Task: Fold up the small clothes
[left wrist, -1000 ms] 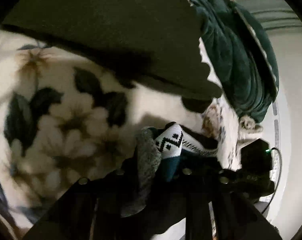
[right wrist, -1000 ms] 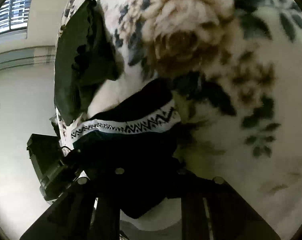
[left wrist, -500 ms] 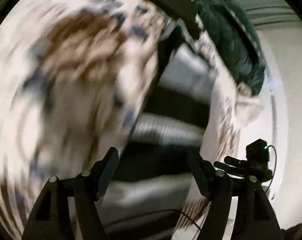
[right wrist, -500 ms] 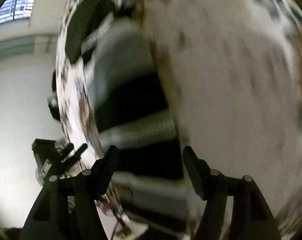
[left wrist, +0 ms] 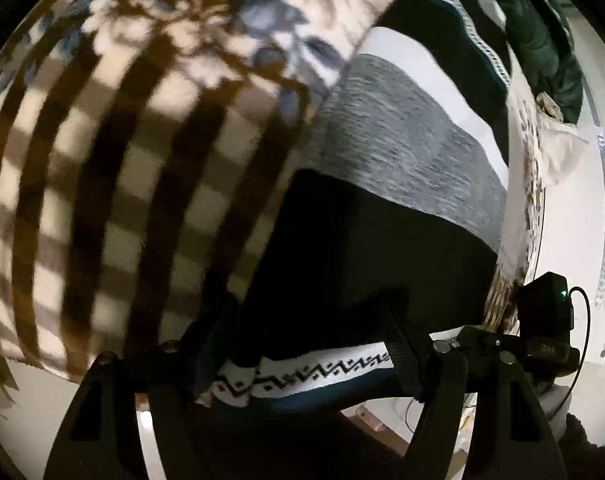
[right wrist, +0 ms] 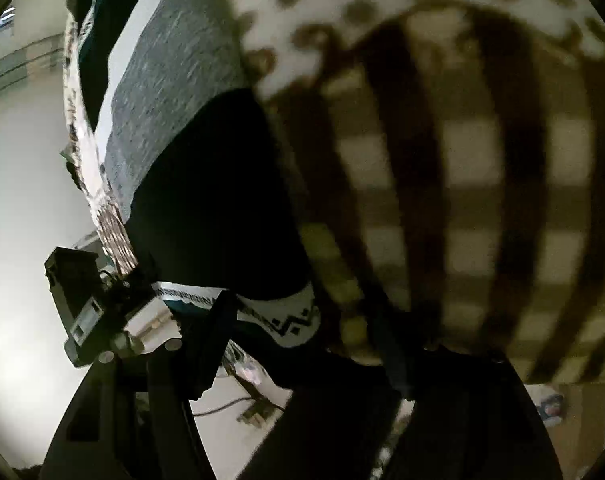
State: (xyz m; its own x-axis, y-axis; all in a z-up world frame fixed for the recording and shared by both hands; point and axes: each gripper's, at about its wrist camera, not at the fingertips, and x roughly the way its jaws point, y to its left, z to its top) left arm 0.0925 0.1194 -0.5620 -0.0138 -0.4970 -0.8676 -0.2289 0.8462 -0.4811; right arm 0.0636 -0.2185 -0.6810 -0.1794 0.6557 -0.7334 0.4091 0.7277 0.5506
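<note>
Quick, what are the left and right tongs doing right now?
Left tongs: open around the garment's patterned hem, not clamped.
Right tongs: open around that hem, too.

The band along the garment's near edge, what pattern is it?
White band with black zigzags, clearest in the left wrist view.

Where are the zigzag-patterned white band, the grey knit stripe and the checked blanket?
zigzag-patterned white band (left wrist: 302,376), left wrist view, its middle.
grey knit stripe (left wrist: 406,140), left wrist view, its centre.
checked blanket (right wrist: 482,168), right wrist view, a pale square.
</note>
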